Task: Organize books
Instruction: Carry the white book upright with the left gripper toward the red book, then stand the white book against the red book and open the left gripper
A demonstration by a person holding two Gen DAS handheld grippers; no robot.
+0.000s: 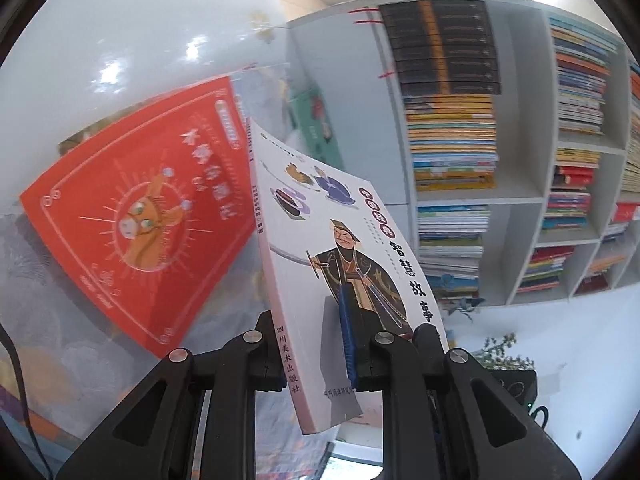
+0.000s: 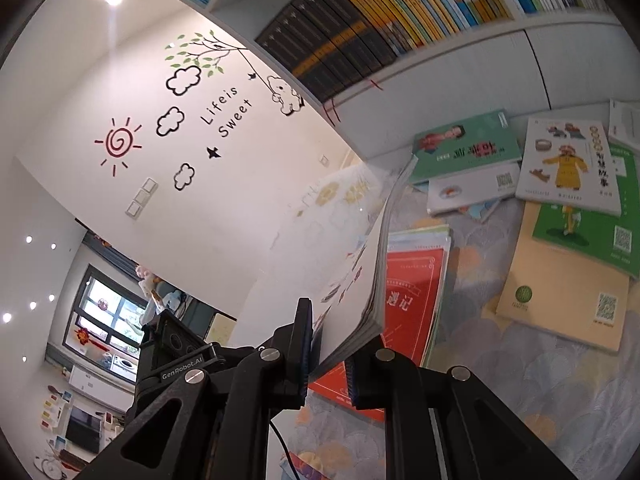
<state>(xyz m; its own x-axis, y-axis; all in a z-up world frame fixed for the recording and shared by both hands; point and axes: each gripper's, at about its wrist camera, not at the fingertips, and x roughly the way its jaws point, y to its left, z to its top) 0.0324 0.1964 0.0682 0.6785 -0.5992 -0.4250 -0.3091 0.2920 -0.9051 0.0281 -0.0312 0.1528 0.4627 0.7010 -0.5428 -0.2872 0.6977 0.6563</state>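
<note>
L gripper (image 1: pixel 320 344) has its fingers (image 1: pixel 347 336) clamped on a white book (image 1: pixel 340 248), spine toward the camera, cover w/ a robed man in a dark hat facing right. Book is lifted off the desk (image 1: pixel 48 288), standing on edge & tilted. R gripper (image 2: pixel 330 360) pinches the same white book (image 2: pixel 360 276) from the page side; pages fan a bit near the fingers (image 2: pixel 305 344), which are closed on it. So both grippers hold one book, up in the air.

Under it on the desk, a red book (image 1: pixel 136 216) w/ a cartoon animal face lies flat; in the right wrist view the red book (image 2: pixel 412 296) sits atop a thin stack, just beside the lifted one.

Further right on the patterned cloth: a green-cover book (image 2: pixel 464 144) by the wall, a white book w/ a yellow-robed figure (image 2: pixel 568 164) overlapping a green book (image 2: pixel 592 232), which overlaps a tan book (image 2: pixel 560 292).

Bookshelf (image 1: pixel 520 200) behind the desk is packed, incl. a row of black volumes (image 1: pixel 440 44).
</note>
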